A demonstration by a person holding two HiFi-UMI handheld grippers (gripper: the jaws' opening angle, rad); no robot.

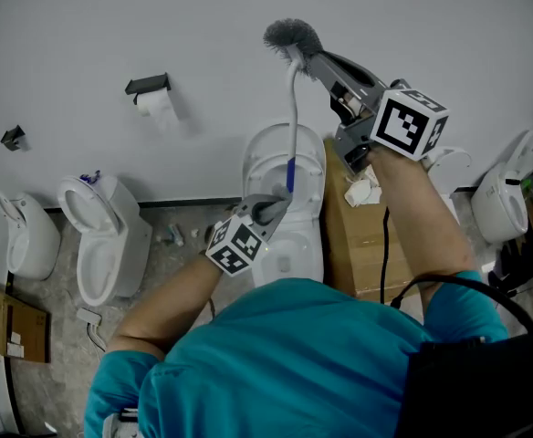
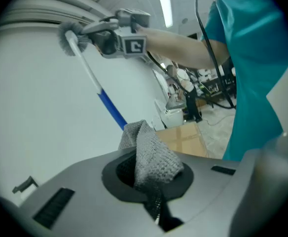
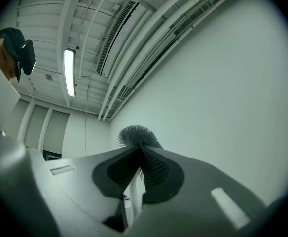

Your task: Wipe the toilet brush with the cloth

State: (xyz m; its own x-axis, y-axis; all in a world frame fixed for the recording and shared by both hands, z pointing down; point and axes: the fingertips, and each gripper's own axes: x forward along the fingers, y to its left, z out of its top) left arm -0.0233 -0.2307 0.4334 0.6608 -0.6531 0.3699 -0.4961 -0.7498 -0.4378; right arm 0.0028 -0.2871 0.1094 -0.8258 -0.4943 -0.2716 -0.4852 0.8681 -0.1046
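Left gripper view: nubby grey woven cloth [image 2: 151, 157], slim white-and-blue toilet brush [image 2: 114, 111].

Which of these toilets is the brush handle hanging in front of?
The middle toilet, beside the cardboard box: the toilet brush handle and the left claw holding the cloth overlap it; the others stand off to either side.

The cloth [image 2: 151, 154] is a grey, coarse-woven fabric, matt and nubbly. The toilet brush [image 1: 294, 99] has a smooth, glossy plastic handle, white with a blue stretch, and a head of dense, stiff grey bristles. The left gripper [image 2: 149, 186] and the right gripper [image 3: 136, 177] have matt grey plastic shells and black, finely ribbed pads [image 3: 154, 167] that look rubbery. The toilet [image 1: 305, 254] is glossy white ceramic, the box [image 1: 358, 235] beside it plain brown cardboard, and the wall [image 1: 203, 26] smooth matt white.
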